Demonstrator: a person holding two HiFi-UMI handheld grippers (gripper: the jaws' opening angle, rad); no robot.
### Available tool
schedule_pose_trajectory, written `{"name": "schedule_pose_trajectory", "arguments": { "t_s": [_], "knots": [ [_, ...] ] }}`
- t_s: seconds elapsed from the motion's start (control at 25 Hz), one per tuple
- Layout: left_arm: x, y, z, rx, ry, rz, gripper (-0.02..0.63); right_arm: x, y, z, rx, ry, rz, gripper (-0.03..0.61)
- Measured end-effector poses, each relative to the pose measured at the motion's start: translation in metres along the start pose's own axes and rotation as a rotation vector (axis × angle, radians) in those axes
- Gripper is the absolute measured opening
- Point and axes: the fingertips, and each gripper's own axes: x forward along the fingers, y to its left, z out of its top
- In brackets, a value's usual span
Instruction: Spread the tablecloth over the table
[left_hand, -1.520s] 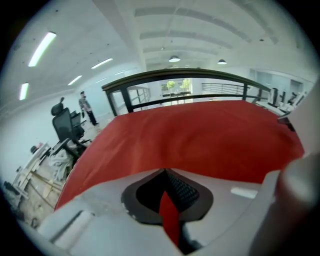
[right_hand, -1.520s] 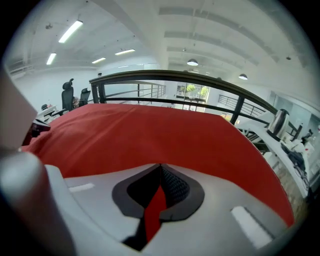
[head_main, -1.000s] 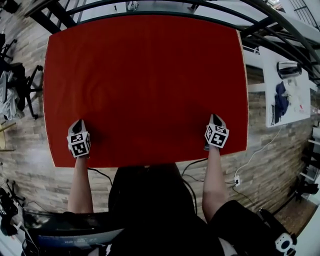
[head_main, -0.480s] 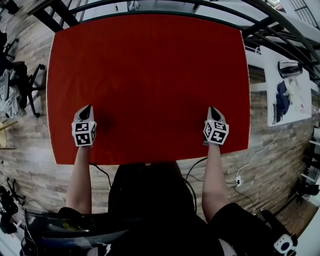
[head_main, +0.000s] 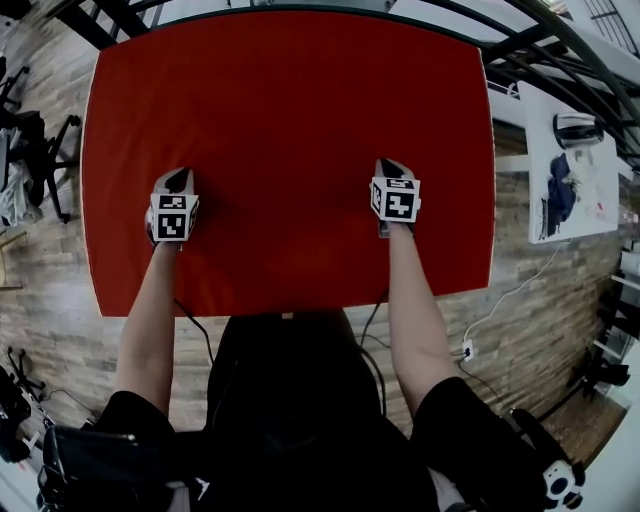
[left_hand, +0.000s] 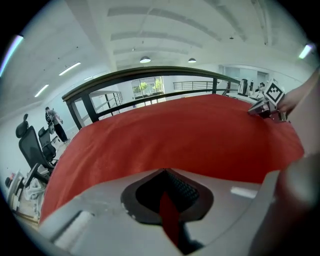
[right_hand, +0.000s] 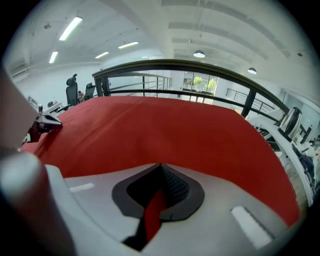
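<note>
Tablecloth (head_main: 290, 130) is red, lying flat and covering the whole tabletop (table itself is hidden under it). We see no big wrinkles in the head view.

Left gripper (head_main: 177, 180) sits on the cloth's near-left part and right gripper (head_main: 389, 166) on its near-right part, both in from the cloth's near edge and well apart. Jaws on both are together. Each gripper view shows a thin red sliver in the slot. We read that as cloth seen through the gap, not a pinched fold, since nothing tents up at the tips.

We'd call the spread nearly done, with only smoothing left.

Risks from here:
- Closed tips pressing too hard could drag the cloth instead of sliding, raising a ridge ahead of them.
- Uneven push between the two hands could skew the cloth; its near edge already looks slightly slanted.
- A hard shove toward the cloth's far edge, by the railing (head_main: 540, 40), could pull the near edge onto the tabletop.
</note>
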Motion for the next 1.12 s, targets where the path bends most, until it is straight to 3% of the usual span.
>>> {"name": "schedule_pose_trajectory", "arguments": {
  "t_s": [0.16, 0.4, 0.52, 0.76, 0.92, 0.96, 1.0, 1.12],
  "knots": [
    [0.001, 0.005, 0.002, -0.041, -0.014, -0.031, 0.023, 0.000, -0.001, -0.005, 0.056, -0.011, 0.005, 0.010],
    [0.009, 0.007, 0.004, -0.106, -0.005, -0.070, 0.056, 0.006, -0.006, -0.001, 0.010, -0.017, 0.019, 0.009],
    [0.008, 0.004, 0.001, -0.137, -0.017, -0.041, 0.057, 0.007, -0.011, 0.001, -0.005, -0.013, 0.033, 0.011],
    [0.003, 0.010, 0.000, -0.131, -0.032, 0.010, 0.040, 0.019, -0.005, 0.010, -0.043, -0.024, 0.049, 0.009],
    [0.008, 0.022, 0.005, -0.130, -0.037, 0.002, 0.071, 0.021, -0.003, 0.017, -0.031, -0.036, 0.045, 0.009],
    [0.006, 0.027, 0.006, -0.133, -0.037, 0.001, 0.065, 0.018, -0.002, 0.019, -0.019, -0.045, 0.036, 0.009],
    [0.002, 0.031, 0.006, -0.133, -0.040, 0.002, 0.006, 0.014, -0.001, 0.019, -0.006, -0.058, 0.026, 0.009],
    [-0.014, 0.029, -0.003, -0.111, -0.041, -0.010, 0.008, -0.005, -0.002, 0.000, 0.007, -0.053, 0.002, 0.009]
  ]
}}
